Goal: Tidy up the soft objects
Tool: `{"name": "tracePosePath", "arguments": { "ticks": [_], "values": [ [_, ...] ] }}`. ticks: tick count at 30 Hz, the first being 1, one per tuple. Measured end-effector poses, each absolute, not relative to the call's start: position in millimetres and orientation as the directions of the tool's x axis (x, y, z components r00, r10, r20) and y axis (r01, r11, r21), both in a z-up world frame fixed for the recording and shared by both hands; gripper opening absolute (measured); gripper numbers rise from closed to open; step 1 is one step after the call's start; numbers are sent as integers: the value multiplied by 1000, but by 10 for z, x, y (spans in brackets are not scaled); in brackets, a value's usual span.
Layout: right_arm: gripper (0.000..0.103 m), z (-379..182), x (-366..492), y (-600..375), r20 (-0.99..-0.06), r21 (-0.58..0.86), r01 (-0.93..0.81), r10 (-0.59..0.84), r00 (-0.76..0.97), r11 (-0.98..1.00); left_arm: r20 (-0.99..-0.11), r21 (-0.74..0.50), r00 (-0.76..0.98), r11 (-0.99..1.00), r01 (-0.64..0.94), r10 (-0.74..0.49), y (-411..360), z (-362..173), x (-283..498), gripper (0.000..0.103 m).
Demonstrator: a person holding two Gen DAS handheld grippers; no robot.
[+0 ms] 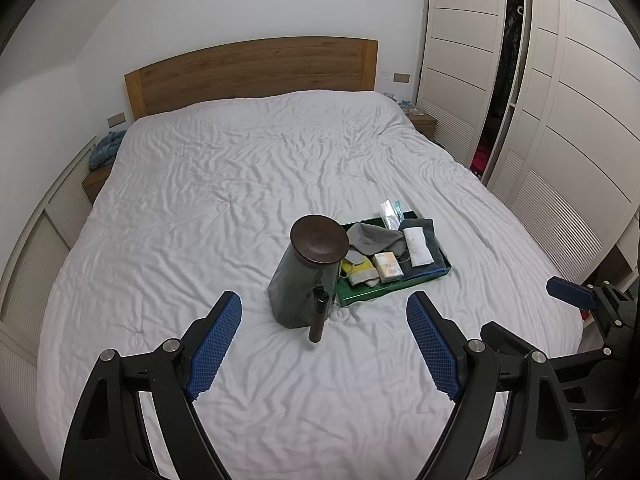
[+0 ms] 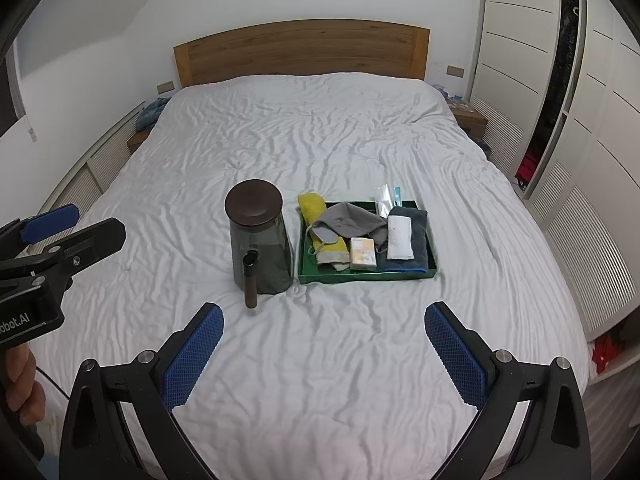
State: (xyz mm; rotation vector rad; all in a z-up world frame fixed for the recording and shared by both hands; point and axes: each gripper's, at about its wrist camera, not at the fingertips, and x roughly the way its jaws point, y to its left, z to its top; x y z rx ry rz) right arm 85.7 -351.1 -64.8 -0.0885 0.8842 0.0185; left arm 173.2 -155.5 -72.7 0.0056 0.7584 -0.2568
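Left wrist view shows the left gripper (image 1: 324, 344) with its blue-padded fingers (image 1: 216, 344) spread wide, holding nothing and touching nothing, hovering above the white bedsheet (image 1: 200, 184); right wrist view shows the right gripper (image 2: 324, 356) likewise spread wide and empty above the sheet; each gripper appears at the edge of the other's view, apart from everything on the bed; on the sheet a green tray (image 2: 360, 276) sits just beside a dark lidded canister (image 2: 260, 240), whose small dark tube (image 2: 251, 280) leans against its front; in the tray lie a yellow cloth (image 2: 316, 212), a grey soft pouch (image 2: 352, 218), a small beige packet (image 2: 363, 254), and a white pad (image 2: 400, 236) resting on a folded dark blue towel (image 2: 418, 240); a clear plastic wrapper (image 2: 386, 196) pokes over the tray's far rim; right wrist view shows the yellow cloth draping over the tray's far left corner, which the canister mostly hides in the left view; left view shows more of the open wardrobe (image 1: 504, 80); a wooden headboard (image 2: 300, 48) stands beyond
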Motion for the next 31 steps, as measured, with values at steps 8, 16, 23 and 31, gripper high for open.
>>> {"name": "tracePosePath", "arguments": {
  "ticks": [8,16,23,31],
  "values": [
    [103,-642,885,-3504,-775,-71,-59,-18,632,996,-679,-83,699,970,230,-224,-1561,-734,1723,81],
    [103,-644,900,-3504,-775,-70,-58,-17,631,996,-678,-82,701,970,229,-222,-1562,-733,1722,81],
    [103,-638,893,-3508,-775,-71,-58,-19,631,996,-680,-83,698,970,230,-224,-1570,-729,1717,81],
    [103,-632,882,-3506,-776,-72,-56,-21,631,996,-683,-86,692,966,242,-234,-1573,-735,1692,81]
  ]
}}
